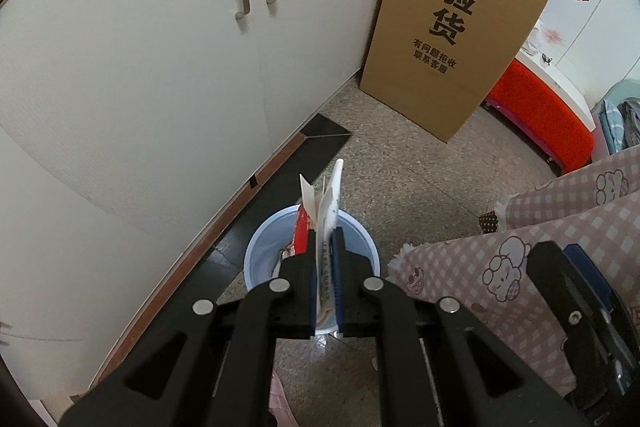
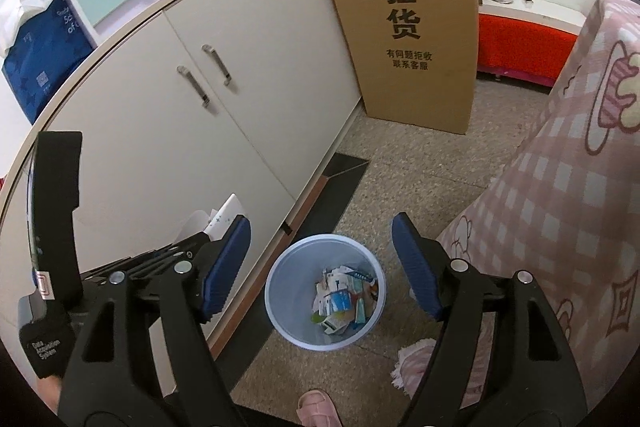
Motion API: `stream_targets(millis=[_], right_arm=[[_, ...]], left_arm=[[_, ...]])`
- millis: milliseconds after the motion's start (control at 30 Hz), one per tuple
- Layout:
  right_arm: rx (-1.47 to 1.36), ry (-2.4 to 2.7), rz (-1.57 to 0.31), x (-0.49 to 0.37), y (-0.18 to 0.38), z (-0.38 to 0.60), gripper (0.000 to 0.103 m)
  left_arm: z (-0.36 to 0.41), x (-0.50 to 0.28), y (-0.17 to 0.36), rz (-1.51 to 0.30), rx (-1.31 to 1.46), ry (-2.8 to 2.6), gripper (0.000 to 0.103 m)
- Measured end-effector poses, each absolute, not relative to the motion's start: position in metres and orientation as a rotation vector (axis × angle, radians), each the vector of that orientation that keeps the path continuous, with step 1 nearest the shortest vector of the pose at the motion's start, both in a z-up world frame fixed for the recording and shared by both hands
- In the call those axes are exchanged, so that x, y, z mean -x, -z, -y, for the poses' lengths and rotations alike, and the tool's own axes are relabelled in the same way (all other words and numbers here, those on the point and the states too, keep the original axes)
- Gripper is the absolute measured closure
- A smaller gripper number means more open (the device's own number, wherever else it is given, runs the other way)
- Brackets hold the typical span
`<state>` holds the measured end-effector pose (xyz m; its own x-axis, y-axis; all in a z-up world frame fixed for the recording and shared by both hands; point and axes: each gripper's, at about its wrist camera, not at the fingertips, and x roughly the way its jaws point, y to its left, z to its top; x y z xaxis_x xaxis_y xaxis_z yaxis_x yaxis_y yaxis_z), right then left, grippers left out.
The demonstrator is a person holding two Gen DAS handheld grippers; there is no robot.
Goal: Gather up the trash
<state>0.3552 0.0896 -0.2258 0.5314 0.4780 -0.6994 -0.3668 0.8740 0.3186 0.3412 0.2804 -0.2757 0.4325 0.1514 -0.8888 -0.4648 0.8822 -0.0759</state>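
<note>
We observe the left gripper [image 1: 325, 251] with its jaws clamped on a bundle of flat paper scraps [image 1: 326, 211]; the bundle stands upright between the blue pads [image 1: 337, 267] and projects beyond the fingertips. In the left wrist view the bundle sits directly above the bin [image 1: 256, 259], which stands on the speckled floor [image 1: 400, 163] just beside the base of the white cabinet [image 1: 160, 87].

We see the right gripper [image 2: 321, 255] with its jaws wide apart and nothing between them. In the right wrist view the bin [image 2: 280, 291] lies between its two fingers, and we can look straight into it: a layer of mixed trash [image 2: 344, 295] covers the bottom. At the left of that view we see the left gripper [image 2: 160, 255] from the side, with the white scraps [image 2: 216, 219] protruding from it, near the cabinet [image 2: 248, 107] door.

A tall carton [image 1: 460, 39] with black printed characters leans upright against the end of the cabinet, well apart from the bin. A pink checked cloth [image 2: 560, 207] fills the right side of both views. A pink slipper [image 2: 318, 407] sits at the lower edge of the right wrist view, near the bin.
</note>
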Motion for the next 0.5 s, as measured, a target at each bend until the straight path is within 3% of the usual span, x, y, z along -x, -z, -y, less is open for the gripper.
stream_targets(millis=[267, 400, 500], right_arm=[[-0.163, -0.499, -0.869, -0.3596, 0.2273, -0.0864, 0.030], [-0.163, -0.506, -0.882, -0.3581, 0.2266, -0.0880, 0.029], [-0.159, -0.518, -0.891, -0.3539, 0.2239, -0.0904, 0.029]], left_arm=[[-0.2816, -0.3533, 0.2814, -1.042, 0.353, -0.362, 0.092], [-0.2852, -0.3502, 0.2807, -1.036, 0.362, -0.378, 0.050], [-0.2865, -0.3441, 0.2769, -1.030, 0.354, -0.385, 0.048]])
